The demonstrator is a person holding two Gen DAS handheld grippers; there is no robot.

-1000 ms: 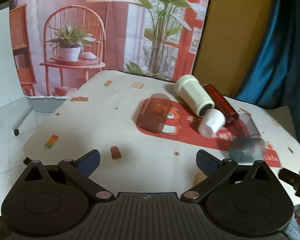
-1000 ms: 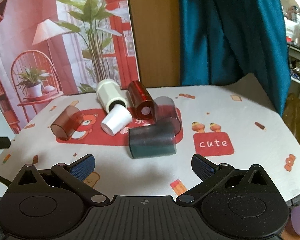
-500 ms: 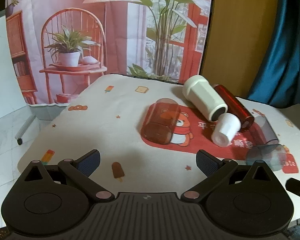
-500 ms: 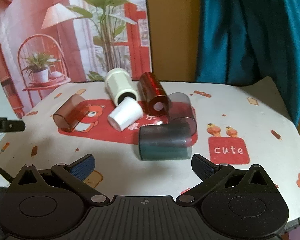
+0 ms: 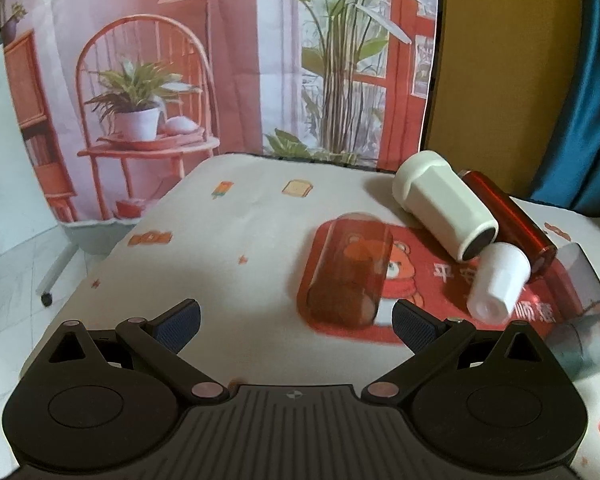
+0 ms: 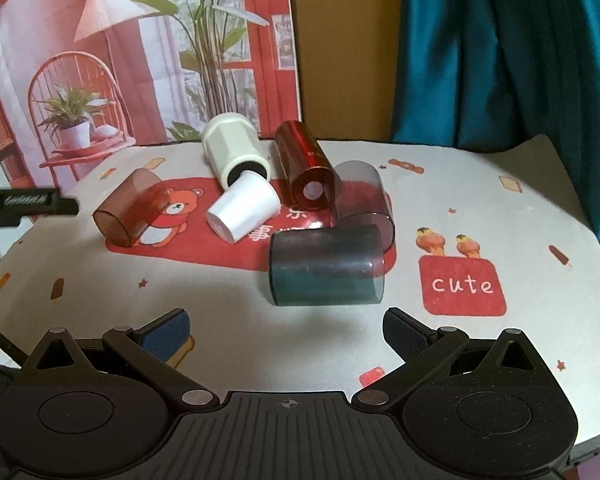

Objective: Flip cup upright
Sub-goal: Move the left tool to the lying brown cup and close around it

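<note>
Both the left gripper [image 5: 296,314] and the right gripper [image 6: 286,326] are spread wide and hold nothing. The brown cup [image 5: 350,270] lies on its side on the worktop [image 5: 228,248], just ahead of the left gripper and a little right of its centre — a round wall that will likely roll if one finger arrives first. Ahead of the right gripper, the teal cup [image 6: 326,266] touches the smoky cup [image 6: 362,198] — nudging it could shift the whole cluster.

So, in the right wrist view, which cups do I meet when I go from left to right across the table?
brown translucent cup → small white cup → dark teal cup. All lie on their sides. I leave out the large white cup, the red cup and the grey cup, because they overlap the others.
</note>
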